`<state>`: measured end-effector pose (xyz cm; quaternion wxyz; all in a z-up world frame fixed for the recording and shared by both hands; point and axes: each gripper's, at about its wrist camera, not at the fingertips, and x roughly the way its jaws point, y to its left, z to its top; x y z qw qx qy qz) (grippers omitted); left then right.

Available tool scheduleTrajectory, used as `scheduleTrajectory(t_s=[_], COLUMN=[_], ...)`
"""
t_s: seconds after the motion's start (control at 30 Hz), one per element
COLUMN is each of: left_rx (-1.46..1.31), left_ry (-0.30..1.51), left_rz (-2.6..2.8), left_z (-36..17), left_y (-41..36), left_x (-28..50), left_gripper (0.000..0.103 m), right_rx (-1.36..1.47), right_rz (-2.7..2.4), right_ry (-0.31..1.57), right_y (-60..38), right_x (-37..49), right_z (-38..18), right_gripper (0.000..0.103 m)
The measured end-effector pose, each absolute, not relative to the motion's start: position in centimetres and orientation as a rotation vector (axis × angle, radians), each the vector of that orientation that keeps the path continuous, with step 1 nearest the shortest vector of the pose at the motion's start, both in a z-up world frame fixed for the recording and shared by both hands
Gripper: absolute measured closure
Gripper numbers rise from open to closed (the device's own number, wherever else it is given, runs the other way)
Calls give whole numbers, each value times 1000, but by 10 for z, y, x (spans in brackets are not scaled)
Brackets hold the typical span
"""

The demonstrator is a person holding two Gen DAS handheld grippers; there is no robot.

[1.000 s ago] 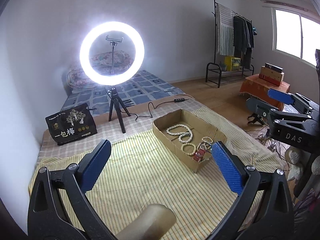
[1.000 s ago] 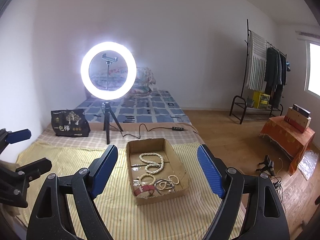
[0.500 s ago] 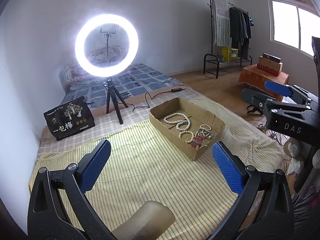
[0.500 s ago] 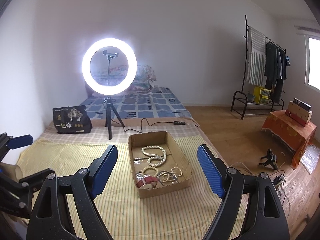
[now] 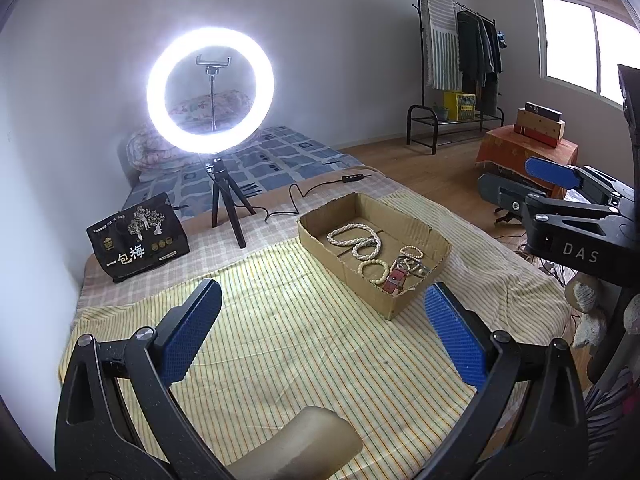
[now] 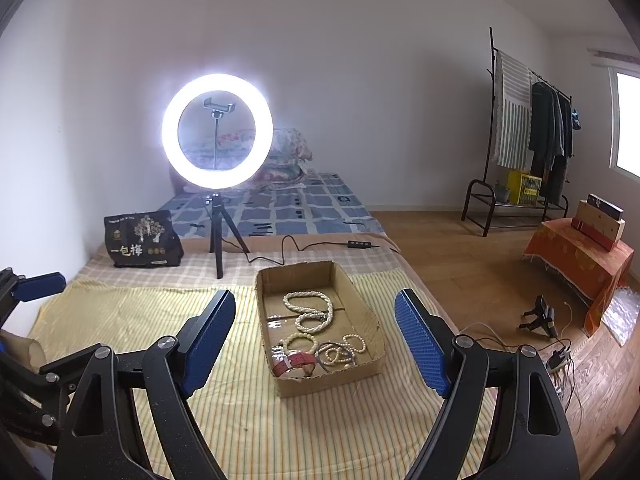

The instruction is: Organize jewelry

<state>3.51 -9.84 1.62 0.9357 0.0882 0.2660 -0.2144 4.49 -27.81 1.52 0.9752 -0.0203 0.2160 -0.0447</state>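
Observation:
A shallow cardboard box (image 5: 434, 240) (image 6: 362, 304) lies on the yellow striped cloth. Inside it are a long pearl necklace (image 5: 354, 238) (image 6: 310, 312), bead bracelets (image 5: 374, 270) (image 6: 348, 350) and a red strap (image 5: 394, 278) (image 6: 294, 362). My left gripper (image 5: 322, 336) is open and empty, held above the cloth to the left of the box. My right gripper (image 6: 316, 344) is open and empty, in front of the box's near end; it also shows at the right edge of the left wrist view (image 5: 556, 176).
A lit ring light on a tripod (image 5: 210, 92) (image 6: 218, 132) stands behind the box, its cable (image 5: 296, 196) trailing right. A black snack bag (image 5: 138, 236) (image 6: 142, 240) stands at back left. A beige roll (image 5: 304, 444) lies under my left gripper. Clothes rack (image 6: 520, 136) and orange-covered stand (image 6: 580, 256) are at right.
Both views have shifted slightly; the box now sits a little lower and nearer in the right wrist view. Both grippers stay open and empty.

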Motion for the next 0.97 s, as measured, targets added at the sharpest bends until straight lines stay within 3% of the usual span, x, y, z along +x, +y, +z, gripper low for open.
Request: scheduleTrajectory(t_s=[0.97], left_rx=[156], left_ry=[514], left_rz=[-417], left_z=[22], left_y=[-90], left_x=[35], left_gripper=[0], right_rx=[-60], right_rz=[-75], right_ry=[456], right_y=[-274], right_x=[45], right_z=[12], right_gripper=[21])
